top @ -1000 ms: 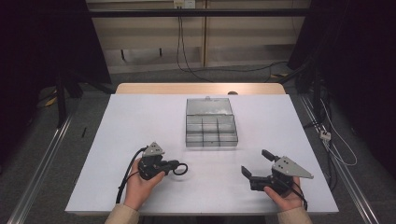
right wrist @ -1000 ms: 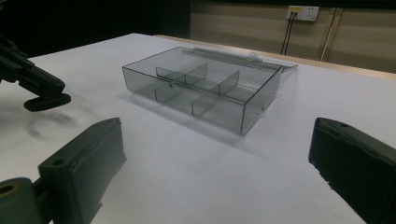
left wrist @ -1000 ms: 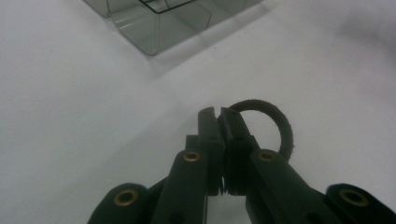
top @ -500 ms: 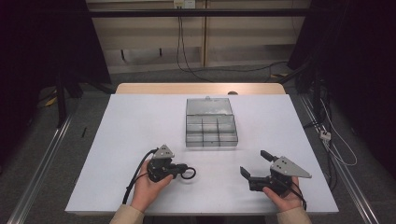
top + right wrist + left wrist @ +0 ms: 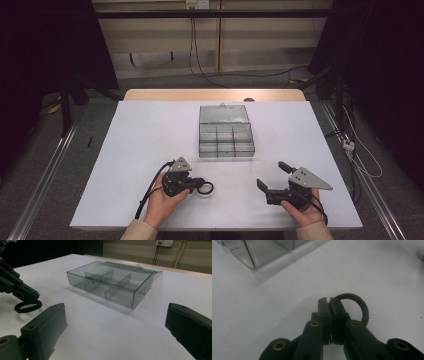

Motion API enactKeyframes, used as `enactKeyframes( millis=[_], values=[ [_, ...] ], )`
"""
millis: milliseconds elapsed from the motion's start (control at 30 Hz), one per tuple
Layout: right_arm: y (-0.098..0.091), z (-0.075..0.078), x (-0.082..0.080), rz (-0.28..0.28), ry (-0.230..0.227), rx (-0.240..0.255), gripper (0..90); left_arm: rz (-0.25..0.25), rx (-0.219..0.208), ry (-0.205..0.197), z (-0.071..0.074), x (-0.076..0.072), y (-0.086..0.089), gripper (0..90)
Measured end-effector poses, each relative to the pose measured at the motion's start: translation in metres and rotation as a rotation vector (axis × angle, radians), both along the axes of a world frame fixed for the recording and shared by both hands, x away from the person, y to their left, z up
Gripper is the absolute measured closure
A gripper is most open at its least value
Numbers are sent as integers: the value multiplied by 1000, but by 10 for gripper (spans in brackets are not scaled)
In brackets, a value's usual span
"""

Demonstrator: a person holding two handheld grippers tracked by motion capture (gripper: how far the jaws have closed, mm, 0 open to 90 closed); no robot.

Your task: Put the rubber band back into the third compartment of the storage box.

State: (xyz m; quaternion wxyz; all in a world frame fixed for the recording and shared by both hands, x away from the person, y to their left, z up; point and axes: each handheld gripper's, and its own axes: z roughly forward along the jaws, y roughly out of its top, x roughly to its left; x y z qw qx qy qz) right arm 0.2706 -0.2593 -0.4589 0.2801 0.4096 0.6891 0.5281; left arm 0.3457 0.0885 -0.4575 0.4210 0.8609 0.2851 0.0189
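In the high view we see the left gripper [image 5: 199, 186] at the lower left of centre, lying low on the white table [image 5: 140, 135], its jaws pressed together on the rim of a black ring [image 5: 205, 188]. The ring lies flat on the table just to the right of the jaw tips, its opening facing up; being round, it has no long axis we can name. In the left gripper view the ring [image 5: 362, 307] curves out to the right of the closed jaws. Since a second ago this hand has slid rightward and lower in the frame, ring with it. At upper centre sits the clear compartment box [image 5: 225, 137], lid open, unchanged. At the lower right the right gripper [image 5: 272, 175] holds its place, jaws spread wide with nothing between them.
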Motion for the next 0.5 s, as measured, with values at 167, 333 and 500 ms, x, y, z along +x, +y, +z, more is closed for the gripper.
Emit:
enactKeyframes(
  millis=[167, 333, 500],
  values=[
    [0, 0, 0, -1, 5, -1, 26, -1, 10, -2, -2, 0, -2, 880],
    [1, 0, 1, 5, 8, -5, 27, -6, 12, -2, -2, 0, -3, 880],
    [2, 0, 2, 8, 9, -8, 27, -3, 6, -2, -3, 0, -3, 869]
  ],
)
